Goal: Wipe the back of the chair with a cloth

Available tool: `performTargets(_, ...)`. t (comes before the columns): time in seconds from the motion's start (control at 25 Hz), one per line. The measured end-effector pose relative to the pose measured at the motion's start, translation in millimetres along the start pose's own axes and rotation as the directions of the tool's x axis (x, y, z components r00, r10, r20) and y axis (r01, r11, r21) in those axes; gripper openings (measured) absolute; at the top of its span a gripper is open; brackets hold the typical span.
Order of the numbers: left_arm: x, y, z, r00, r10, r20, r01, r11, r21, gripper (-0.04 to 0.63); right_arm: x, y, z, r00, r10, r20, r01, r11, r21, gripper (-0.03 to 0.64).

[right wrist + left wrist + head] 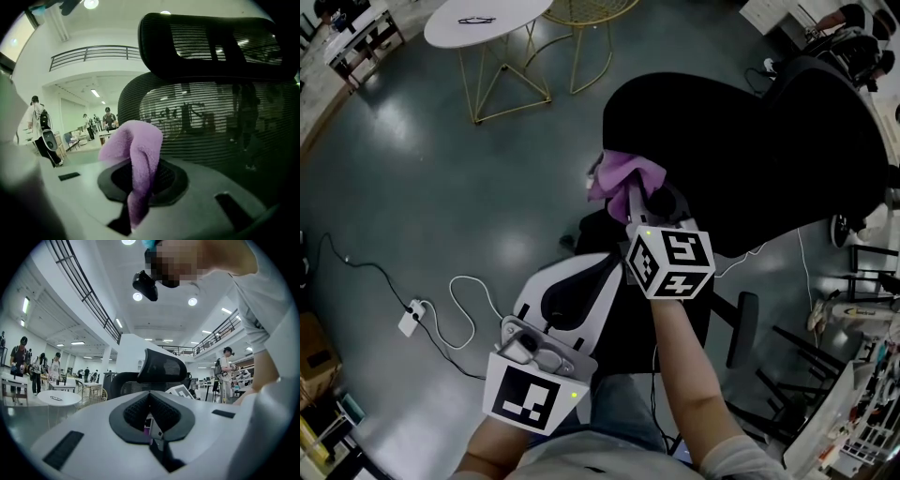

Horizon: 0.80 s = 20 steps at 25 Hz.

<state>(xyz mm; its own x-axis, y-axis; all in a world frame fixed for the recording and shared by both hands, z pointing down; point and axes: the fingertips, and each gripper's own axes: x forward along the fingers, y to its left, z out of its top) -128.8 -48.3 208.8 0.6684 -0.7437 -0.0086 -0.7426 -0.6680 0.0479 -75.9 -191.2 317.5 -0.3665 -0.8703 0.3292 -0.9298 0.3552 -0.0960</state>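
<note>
Since judged soft, light and limp, gripped cloth (138,150) at a bunched fold with right gripper (645,204), near chair back (211,126); held left gripper (150,418) jaws together, empty.

Floor (441,187): grey and glossy, with patches of glare.
White table (483,21): oval top on thin gold wire legs; a small dark item lies on it.
Gold wire frame (581,37): just beside the table.
Power strip (412,317): on the floor, with a white cord (469,291) looped beside it.
People (21,364): standing far off.
Railing (89,51): along an upper balcony.
</note>
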Motion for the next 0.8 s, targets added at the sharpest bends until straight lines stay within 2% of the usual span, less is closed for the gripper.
performTargets(0.52,2,-1,-5,1.000,0.011,-0.008,-0.011,1.000,-0.009,0.012,-2,-5,-3,0.999,0.022,0.035,-0.021,1.000,-0.017,0.049)
performTargets(0.8,4,-3,-7,1.000,0.002,-0.016,-0.002,1.000,-0.002,0.012,-1,-8,-28,1.000,0.012,-0.012,-0.012,1.000,-0.009,0.049)
